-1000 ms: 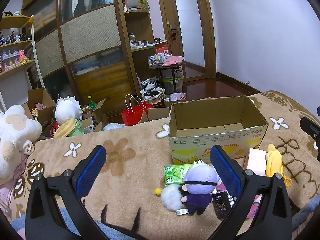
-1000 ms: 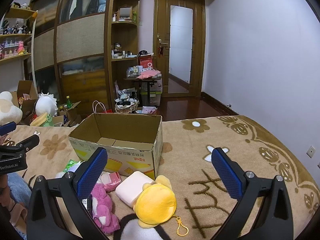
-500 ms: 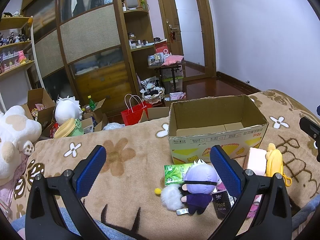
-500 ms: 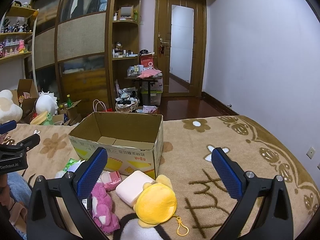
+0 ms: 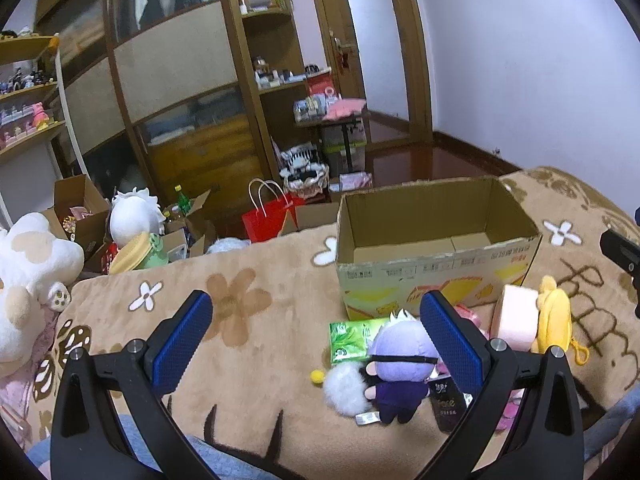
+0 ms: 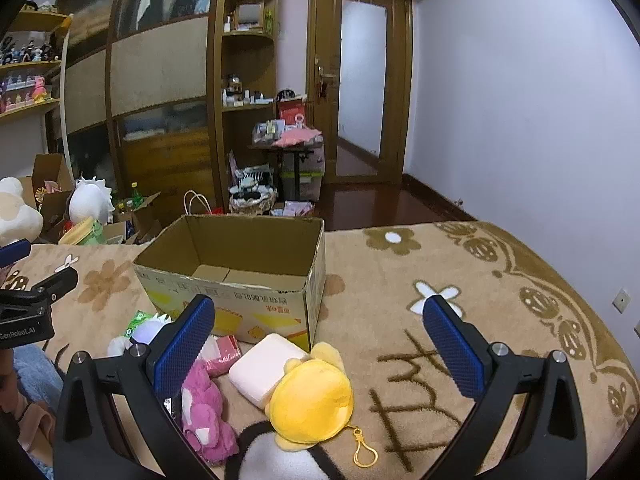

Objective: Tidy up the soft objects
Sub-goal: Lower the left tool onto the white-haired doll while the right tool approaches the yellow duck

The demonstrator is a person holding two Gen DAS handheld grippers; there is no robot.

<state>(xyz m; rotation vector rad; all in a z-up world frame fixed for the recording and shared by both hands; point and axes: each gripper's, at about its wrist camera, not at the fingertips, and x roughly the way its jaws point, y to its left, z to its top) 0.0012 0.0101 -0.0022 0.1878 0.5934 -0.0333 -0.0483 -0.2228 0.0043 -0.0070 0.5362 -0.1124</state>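
I had the left claw (image 5: 316, 336) spread wide and holding nothing, its blue pads hovering over the brown flowered blanket (image 5: 248, 344). The right claw (image 6: 320, 344) was likewise released and bare, its fingers well apart above the same blanket.

The cardboard box (image 5: 436, 248) sat open-topped on the blanket ahead of both claws, and I saw nothing inside it but its bottom flaps. The soft things lay in a loose heap just in front of its near wall. From the left wrist view I could make out a purple-haired doll (image 5: 400, 364) lying face up, with a white fluffy pompom (image 5: 346, 388) touching its side and a small yellow ball (image 5: 317, 377) just beside that. A green tissue pack (image 5: 352, 338) lay between the doll's head and the box. A dark packet (image 5: 448, 404) rested by the doll's other side, partly hidden behind the left claw's right finger.

From the right wrist view, a yellow plush with a gold clasp (image 6: 312, 396) lay nearest, touching a pale pink block (image 6: 266, 368) that leaned close to the box corner. A pink plush (image 6: 206, 416) lay to their left, partly behind the right claw's left finger.

On the floor beyond the bed I saw a red gift bag (image 5: 266, 216).
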